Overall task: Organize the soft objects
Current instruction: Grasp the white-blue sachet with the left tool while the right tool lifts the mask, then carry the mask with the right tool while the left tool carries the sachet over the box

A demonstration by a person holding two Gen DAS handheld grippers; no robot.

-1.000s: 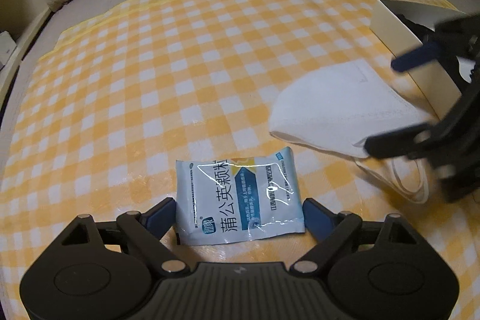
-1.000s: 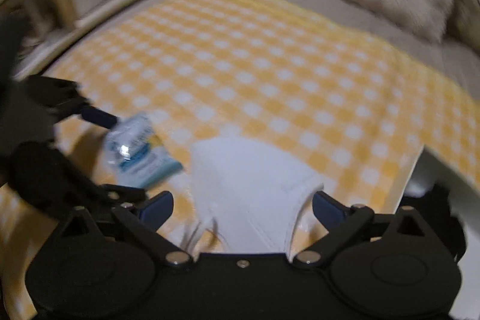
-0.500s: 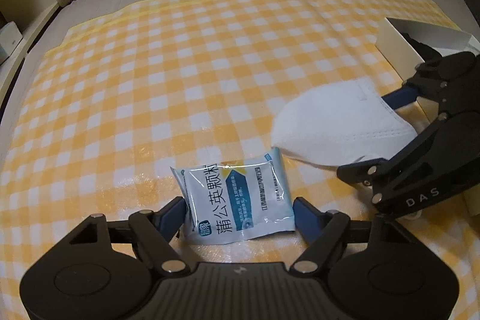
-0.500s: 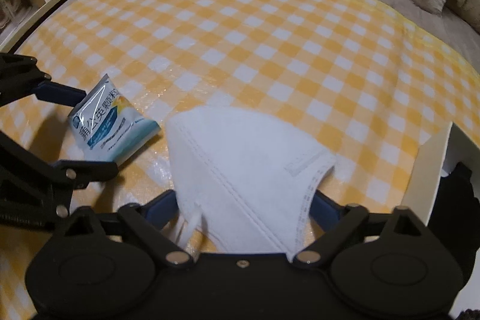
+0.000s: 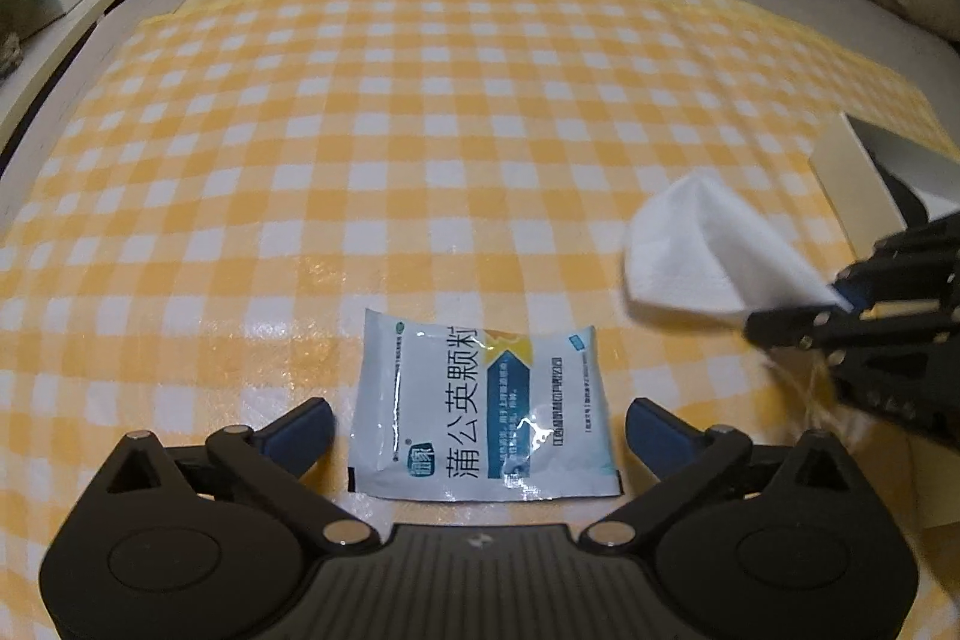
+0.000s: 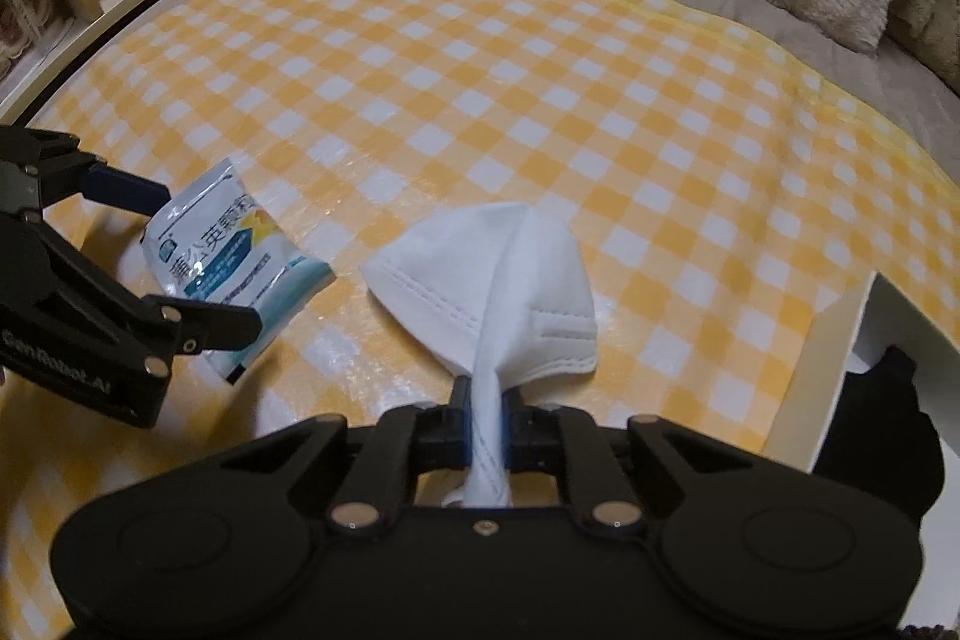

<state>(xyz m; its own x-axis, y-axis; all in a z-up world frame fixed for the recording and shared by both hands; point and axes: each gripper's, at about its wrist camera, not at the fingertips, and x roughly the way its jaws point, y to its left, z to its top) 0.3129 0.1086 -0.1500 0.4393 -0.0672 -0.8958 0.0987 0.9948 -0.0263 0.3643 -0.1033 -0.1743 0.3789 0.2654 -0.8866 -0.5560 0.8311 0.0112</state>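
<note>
Pinching the limp white mask by its folded edge, the right gripper held firm while the left gripper stood wide around the slick, crinkly sachet.

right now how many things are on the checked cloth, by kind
face mask: 1, pinched in the right gripper
medicine sachet: 1, between the open jaws of the left gripper
white box: 1
total: 3
</note>
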